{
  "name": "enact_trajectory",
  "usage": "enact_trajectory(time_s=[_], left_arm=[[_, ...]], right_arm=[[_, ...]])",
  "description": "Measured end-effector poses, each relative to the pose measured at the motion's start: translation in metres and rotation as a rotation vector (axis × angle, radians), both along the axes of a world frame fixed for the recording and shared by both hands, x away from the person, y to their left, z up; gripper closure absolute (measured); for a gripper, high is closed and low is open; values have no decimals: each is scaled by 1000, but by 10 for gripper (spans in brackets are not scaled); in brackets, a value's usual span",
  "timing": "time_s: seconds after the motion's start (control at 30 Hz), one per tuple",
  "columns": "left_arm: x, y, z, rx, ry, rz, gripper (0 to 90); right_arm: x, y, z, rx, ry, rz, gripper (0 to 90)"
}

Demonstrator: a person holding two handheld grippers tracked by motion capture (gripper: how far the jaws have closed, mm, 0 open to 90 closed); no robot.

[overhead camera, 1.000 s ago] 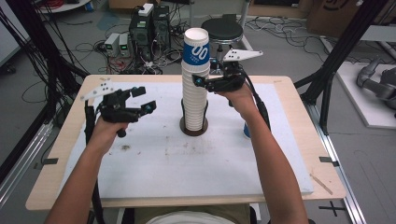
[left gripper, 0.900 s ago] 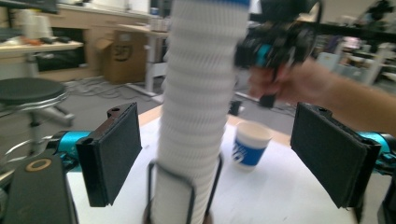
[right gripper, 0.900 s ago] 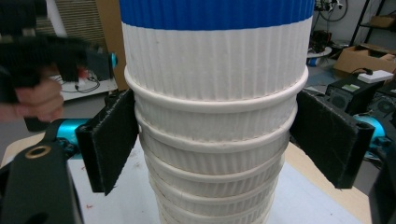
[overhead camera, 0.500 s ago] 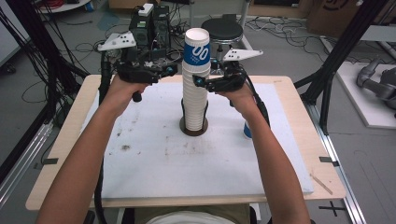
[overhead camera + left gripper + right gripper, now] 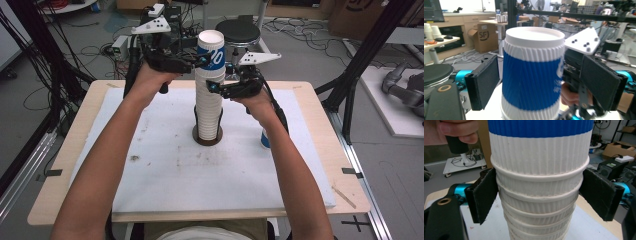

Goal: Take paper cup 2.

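Note:
A tall stack of white ribbed paper cups (image 5: 209,115) stands on a dark round base (image 5: 207,142) on the white mat. Its top cup (image 5: 211,47) has a blue band. My left gripper (image 5: 204,59) reaches in from the left at the top cup. In the left gripper view its jaws (image 5: 536,82) stand open on either side of the blue-banded cup (image 5: 532,75), with a gap at the right pad. My right gripper (image 5: 215,89) comes from the right, lower down. Its pads (image 5: 485,195) press on the white cups (image 5: 539,177) just under the top one.
A small blue cup (image 5: 265,140) stands on the mat (image 5: 165,175), partly behind the right forearm. The wooden table edge (image 5: 320,100) frames the mat. Behind the table are a black stool (image 5: 239,32), cables and electronics on the floor.
My left gripper has risen from low over the left side of the mat and swung right to the top of the stack. The right gripper has stayed on the stack.

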State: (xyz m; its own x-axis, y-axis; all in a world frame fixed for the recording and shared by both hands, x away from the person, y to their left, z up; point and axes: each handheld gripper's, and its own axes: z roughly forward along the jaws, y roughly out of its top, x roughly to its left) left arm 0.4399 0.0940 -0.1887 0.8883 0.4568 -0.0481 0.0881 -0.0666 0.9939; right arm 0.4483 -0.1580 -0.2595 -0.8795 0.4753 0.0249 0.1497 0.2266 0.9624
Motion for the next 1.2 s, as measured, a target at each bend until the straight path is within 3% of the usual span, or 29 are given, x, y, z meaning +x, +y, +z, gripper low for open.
enact_trajectory(time_s=[0.2, 0.3, 0.5, 0.63, 0.97, 1.07, 1.2], left_arm=[[6, -17, 1, 20, 18, 40, 173], [7, -19, 1, 25, 7, 53, 244], [6, -20, 3, 34, 10, 58, 256], [4, -16, 10, -37, -11, 64, 266], [-5, -3, 41, -114, -45, 74, 266], [-8, 4, 46, -175, -47, 78, 265], [-11, 14, 52, -187, -61, 91, 265]], right_arm=[[0, -1, 0, -4, 0, 3, 168], [0, -1, 1, -5, -1, 3, 168], [0, -2, 1, -5, 6, 4, 168], [0, -1, 1, -7, 2, 4, 169], [0, -1, 1, -8, 2, 2, 168], [0, -1, 1, -9, 2, 1, 168], [0, -1, 1, -8, 7, 1, 168]])
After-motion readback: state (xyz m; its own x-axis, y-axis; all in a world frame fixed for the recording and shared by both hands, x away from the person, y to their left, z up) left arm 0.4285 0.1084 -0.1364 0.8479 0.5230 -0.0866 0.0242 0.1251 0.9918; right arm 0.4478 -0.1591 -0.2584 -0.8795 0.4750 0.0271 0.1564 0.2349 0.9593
